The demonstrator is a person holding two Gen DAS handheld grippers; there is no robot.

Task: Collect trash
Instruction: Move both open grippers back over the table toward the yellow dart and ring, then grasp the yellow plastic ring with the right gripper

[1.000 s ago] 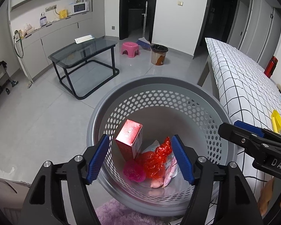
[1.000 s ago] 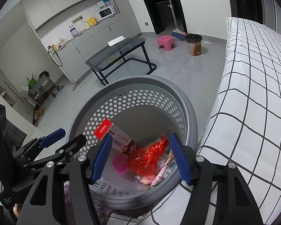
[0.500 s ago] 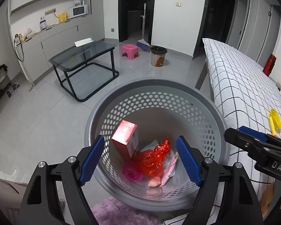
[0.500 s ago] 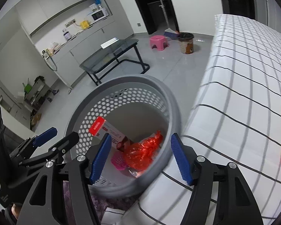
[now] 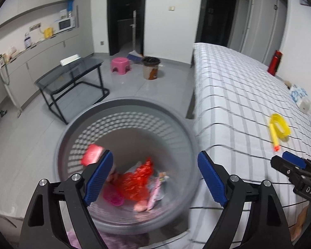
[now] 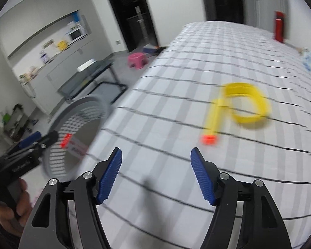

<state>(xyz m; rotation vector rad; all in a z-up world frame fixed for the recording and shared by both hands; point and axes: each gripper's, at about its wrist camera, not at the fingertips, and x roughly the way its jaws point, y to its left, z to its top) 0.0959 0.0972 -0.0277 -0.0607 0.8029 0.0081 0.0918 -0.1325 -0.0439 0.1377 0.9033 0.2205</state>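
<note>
A grey perforated basket (image 5: 76, 128) (image 6: 58, 120) stands on the floor beside the bed, holding a red box (image 5: 92, 157), a red crinkled wrapper (image 5: 136, 181) and other pink scraps. My left gripper (image 5: 155, 176) hovers over the basket, jaws opening, nothing between them. My right gripper (image 6: 155, 173) hangs over the checked bedsheet (image 6: 176, 95), jaws opening and empty. Ahead of it on the sheet lie a yellow ring (image 6: 248, 105) (image 5: 280, 124) and a yellow stick with an orange tip (image 6: 212, 122) (image 5: 274, 137), touching the ring.
A glass-top table (image 5: 72, 72), a pink stool (image 5: 121, 65) and a small bin (image 5: 151, 67) stand on the floor beyond. A red bottle (image 5: 274, 62) and blue-white packets (image 5: 298, 93) sit at the bed's far side. A purple rug (image 5: 114, 238) lies under the basket.
Both grippers have swung right, from over the basket toward the bed. The right one now looks at the sheet and the yellow items. Both sets of jaws have widened.
</note>
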